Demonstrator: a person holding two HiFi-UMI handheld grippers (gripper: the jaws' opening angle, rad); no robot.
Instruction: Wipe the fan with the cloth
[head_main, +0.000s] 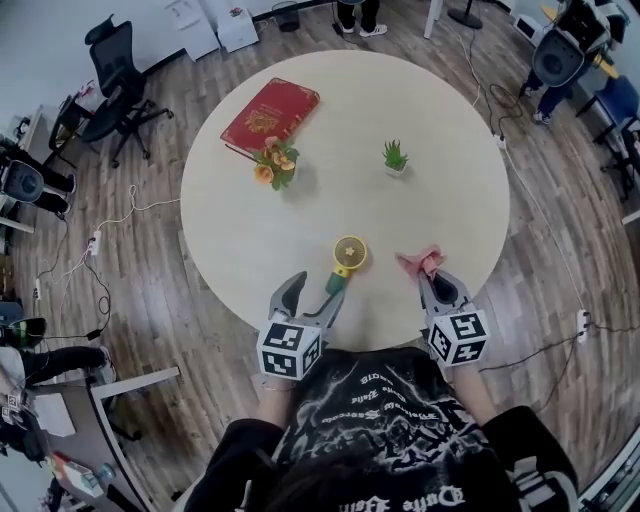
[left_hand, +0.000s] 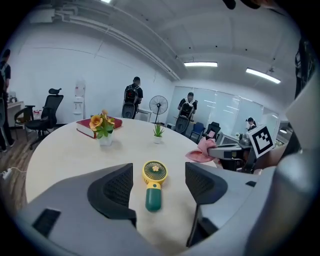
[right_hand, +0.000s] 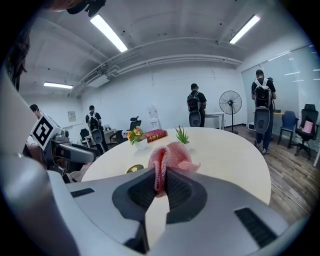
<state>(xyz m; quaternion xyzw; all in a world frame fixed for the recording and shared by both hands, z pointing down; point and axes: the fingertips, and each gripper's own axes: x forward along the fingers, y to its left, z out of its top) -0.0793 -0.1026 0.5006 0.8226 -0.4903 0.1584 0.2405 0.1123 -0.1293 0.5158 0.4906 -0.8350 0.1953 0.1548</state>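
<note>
A small hand fan with a yellow round head and green handle lies flat on the round table, near its front edge. In the left gripper view the fan lies between the spread jaws, untouched. My left gripper is open around the handle end. To the right, my right gripper is shut on a pink cloth. The cloth bunches up out of the closed jaws in the right gripper view.
A red book, a small orange flower pot and a little green plant stand farther back on the table. Office chairs, cables and people stand around the room.
</note>
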